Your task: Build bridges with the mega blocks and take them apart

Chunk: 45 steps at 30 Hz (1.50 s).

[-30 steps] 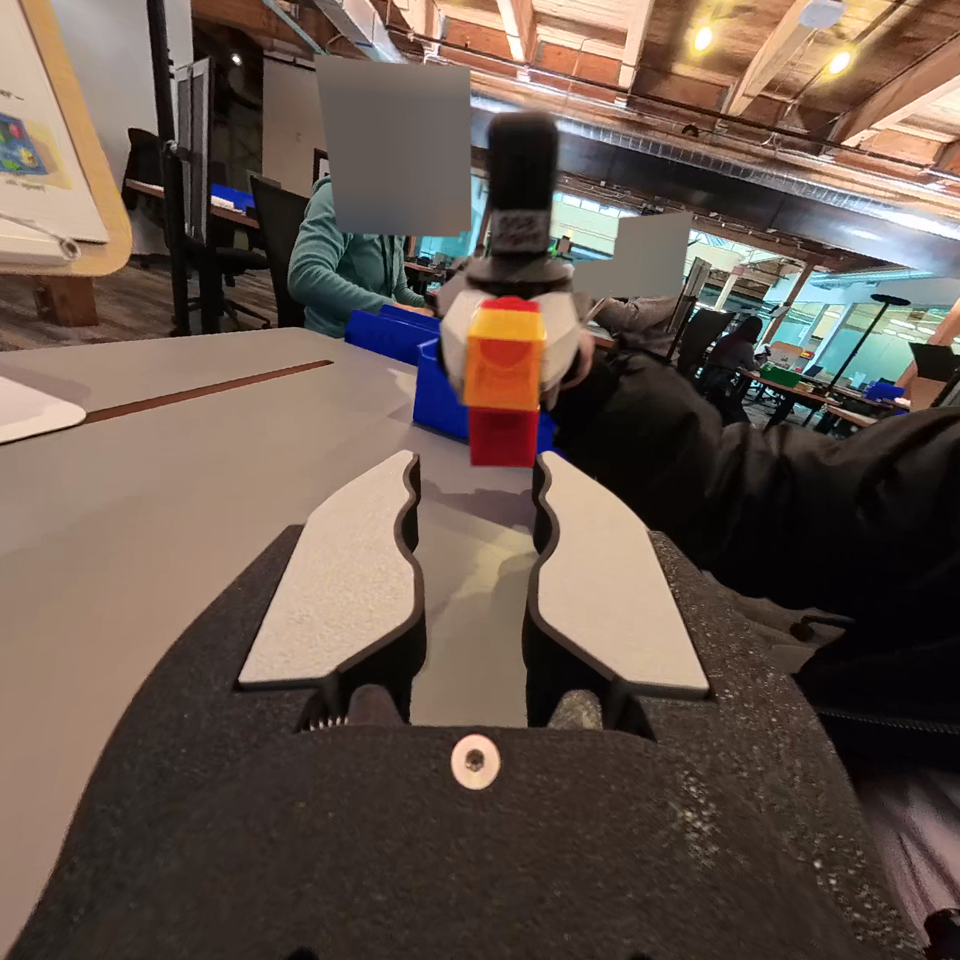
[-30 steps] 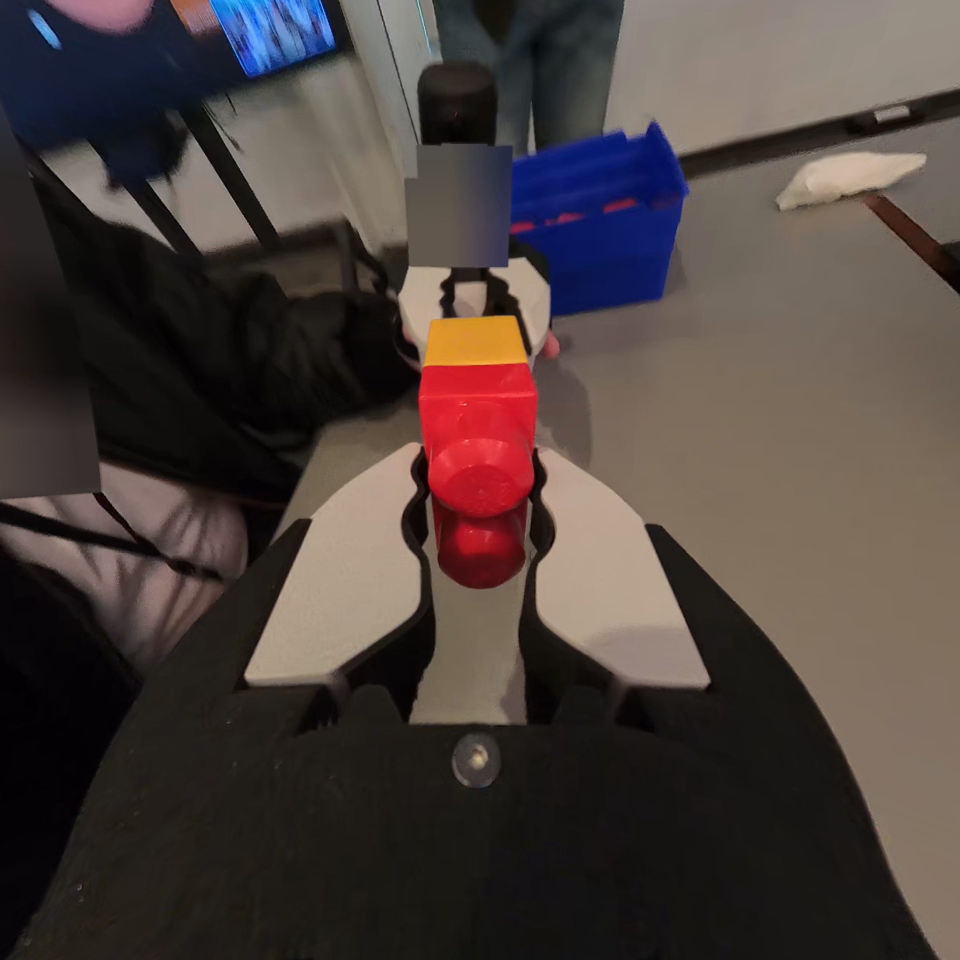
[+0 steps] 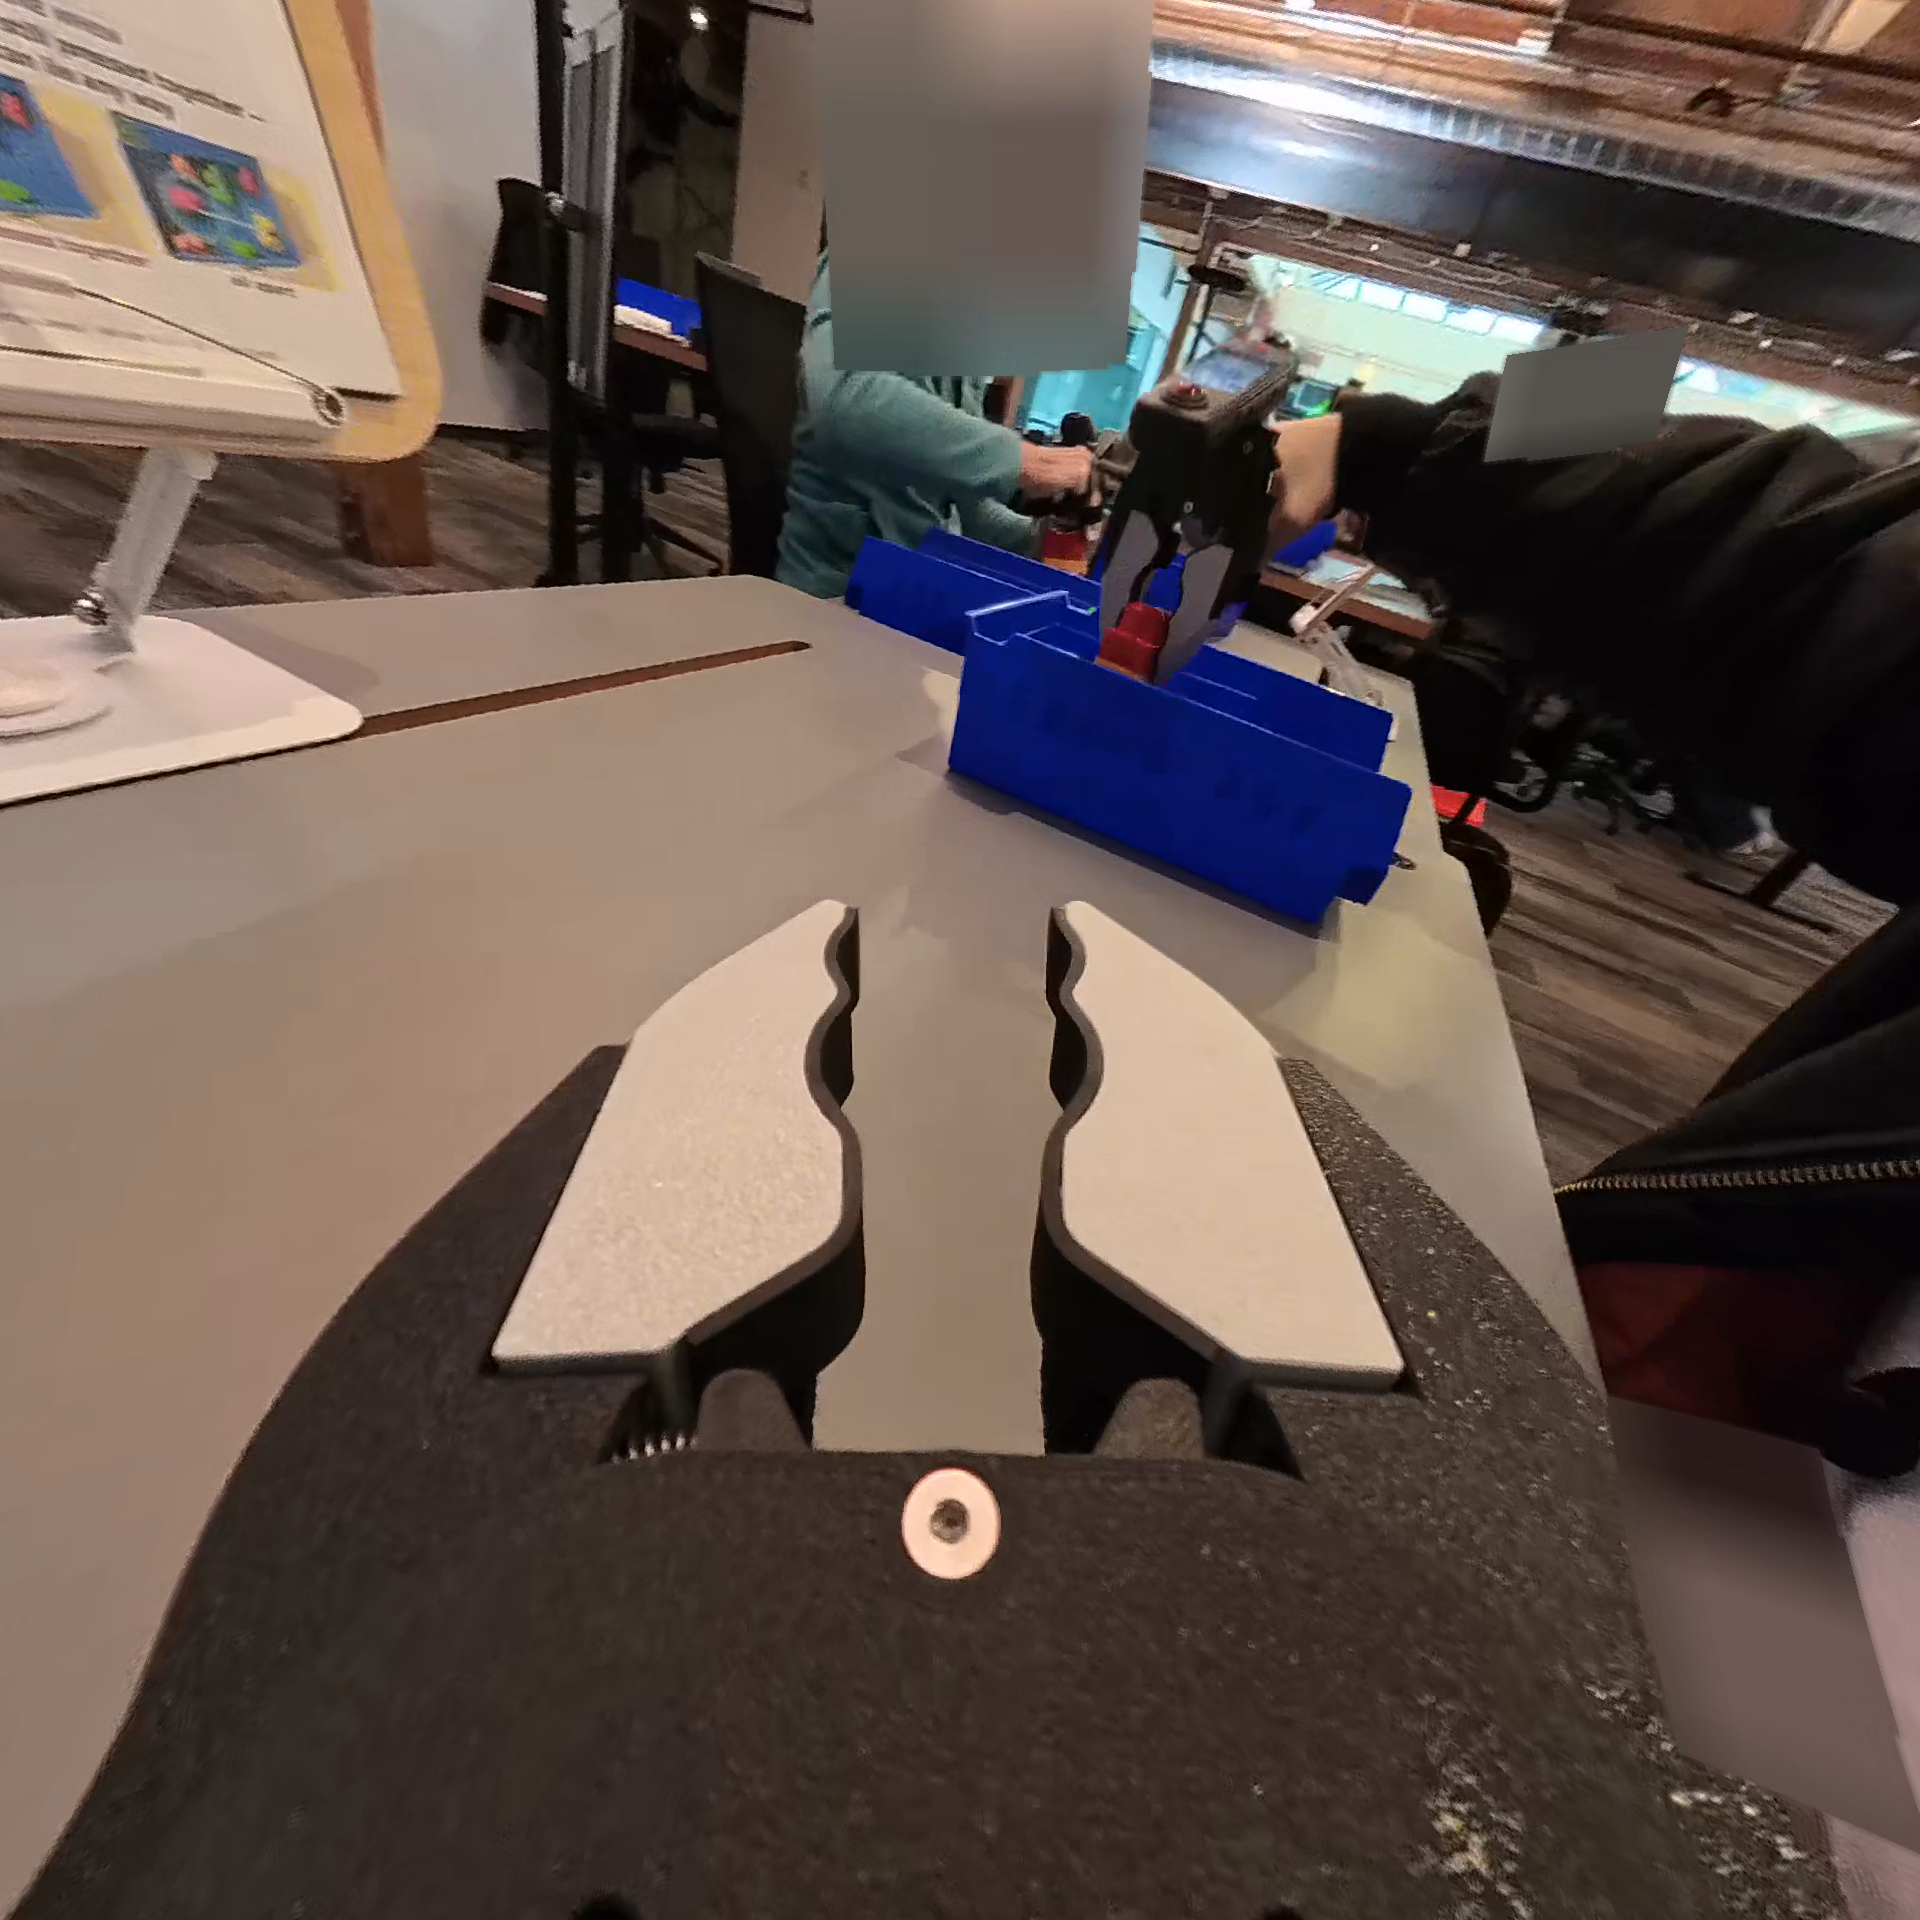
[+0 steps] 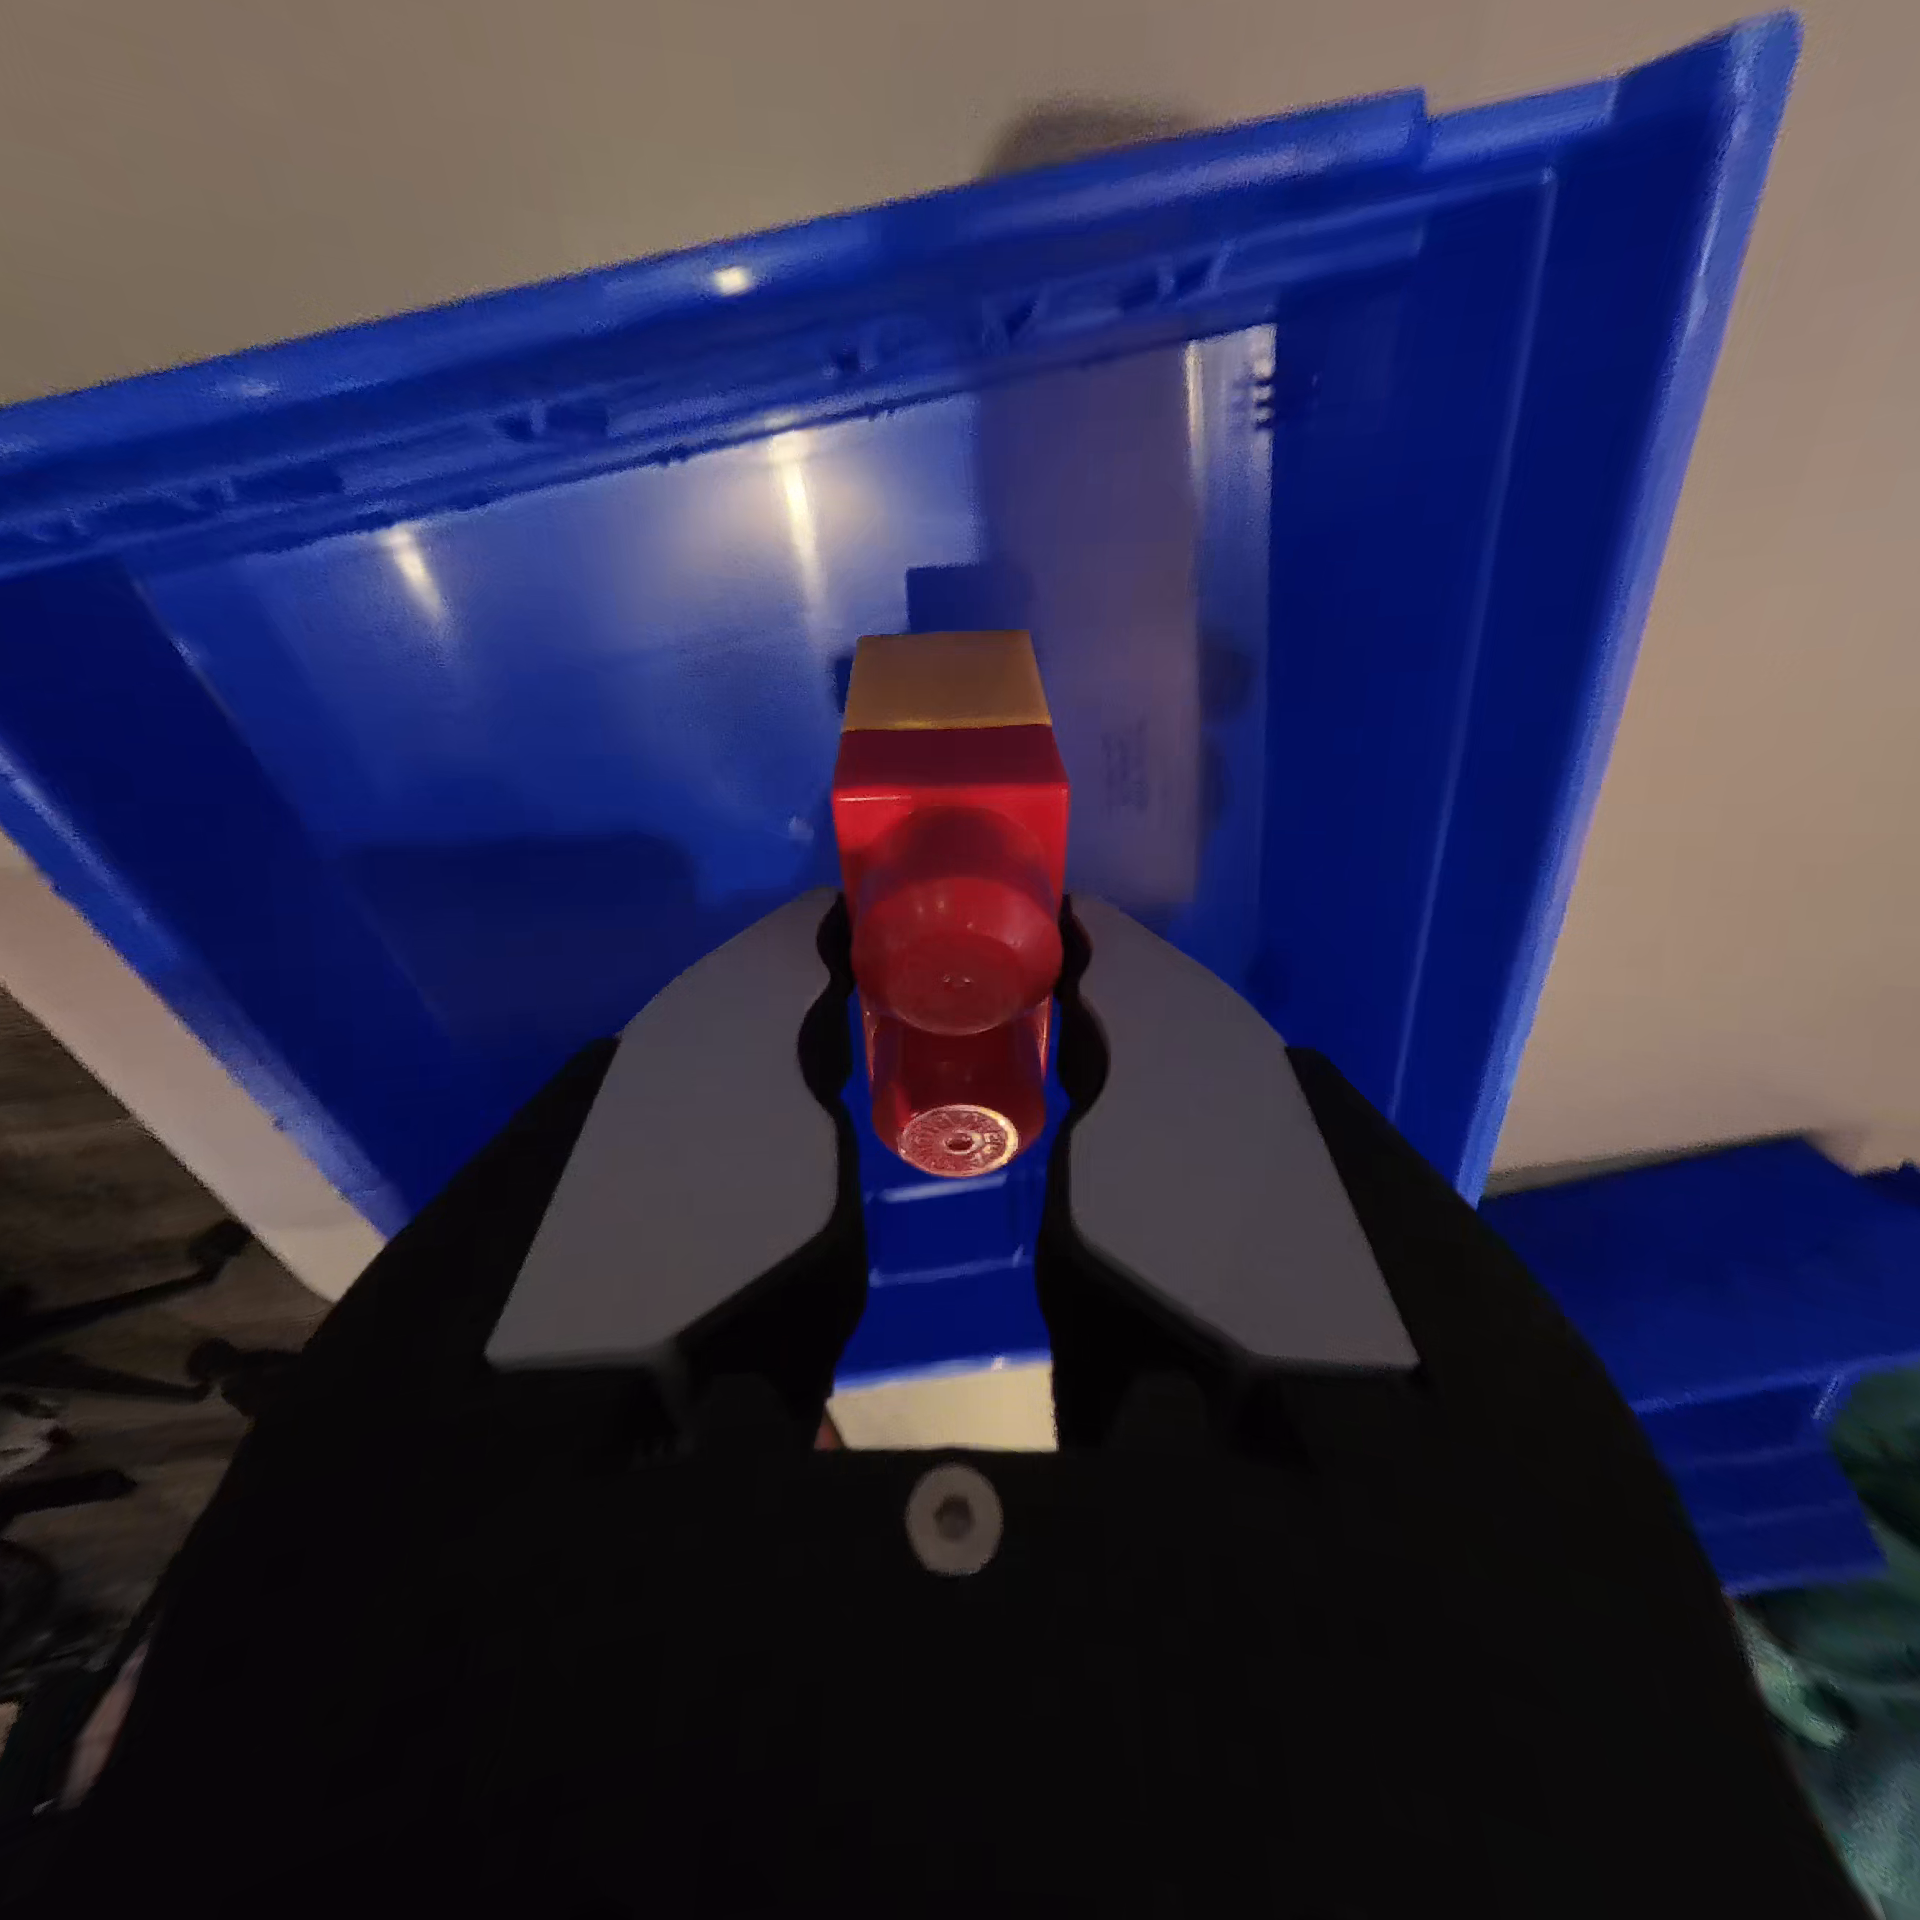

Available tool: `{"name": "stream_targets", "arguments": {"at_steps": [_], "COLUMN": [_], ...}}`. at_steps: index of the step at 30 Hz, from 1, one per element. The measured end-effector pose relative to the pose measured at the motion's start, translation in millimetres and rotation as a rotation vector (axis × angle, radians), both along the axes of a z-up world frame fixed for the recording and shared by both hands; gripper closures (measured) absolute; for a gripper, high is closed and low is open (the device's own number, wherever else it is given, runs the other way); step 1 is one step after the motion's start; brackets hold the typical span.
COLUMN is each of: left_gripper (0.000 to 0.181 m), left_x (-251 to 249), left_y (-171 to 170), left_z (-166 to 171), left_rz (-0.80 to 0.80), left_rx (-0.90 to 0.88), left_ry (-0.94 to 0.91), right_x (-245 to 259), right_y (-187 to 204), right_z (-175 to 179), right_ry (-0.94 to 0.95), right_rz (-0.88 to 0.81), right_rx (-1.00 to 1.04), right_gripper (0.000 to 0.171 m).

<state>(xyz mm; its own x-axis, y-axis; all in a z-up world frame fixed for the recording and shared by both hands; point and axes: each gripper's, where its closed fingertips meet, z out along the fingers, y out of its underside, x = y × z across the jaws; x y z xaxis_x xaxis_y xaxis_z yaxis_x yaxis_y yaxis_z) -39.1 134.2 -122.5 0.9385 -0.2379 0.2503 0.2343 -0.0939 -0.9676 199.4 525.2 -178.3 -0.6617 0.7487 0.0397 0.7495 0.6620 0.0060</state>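
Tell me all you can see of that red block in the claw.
The red block is glossy plastic with two round studs facing the camera. A yellow block is joined to its far end. The right claw pinches its sides, holding it over the open blue bin. From the left wrist view it hangs just above the rim.

A grey table (image 3: 520, 831) with a dark slot fills the lower frame, a wooden-edged board (image 3: 384, 260) on a white stand (image 3: 156, 707) sits upper left, dark plank floor (image 3: 1642, 987) at right, and wooden ceiling beams (image 3: 1558, 62) cross the top.
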Motion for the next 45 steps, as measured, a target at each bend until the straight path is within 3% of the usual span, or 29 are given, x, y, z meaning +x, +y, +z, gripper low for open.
{"name": "stream_targets", "arguments": {"at_steps": [7,25,33,39,45], "left_gripper": [0.147,0.148,0.147,0.146,0.146], "left_x": [-7,-9,-9,-7,-7], "left_y": [-6,-4,-7,-10,-21], "left_z": [0,-5,-3,-1,10], "left_rz": [0.050,0.036,0.039,0.045,0.048], "left_rx": [-0.058,-0.080,-0.068,-0.059,-0.019], "left_ry": [0.046,0.046,0.039,0.039,0.036], "right_x": [-28,-43,-41,-42,-22], "right_y": [9,10,10,9,7], "right_z": [-27,-49,-46,-42,2], "right_ry": [-0.016,-0.041,-0.003,0.034,0.105], "right_rz": [0.093,0.181,0.191,0.165,0.112], "right_rx": [-0.014,0.038,0.050,0.057,0.083], "right_gripper": [0.135,0.135,0.134,0.118,0.122]}}
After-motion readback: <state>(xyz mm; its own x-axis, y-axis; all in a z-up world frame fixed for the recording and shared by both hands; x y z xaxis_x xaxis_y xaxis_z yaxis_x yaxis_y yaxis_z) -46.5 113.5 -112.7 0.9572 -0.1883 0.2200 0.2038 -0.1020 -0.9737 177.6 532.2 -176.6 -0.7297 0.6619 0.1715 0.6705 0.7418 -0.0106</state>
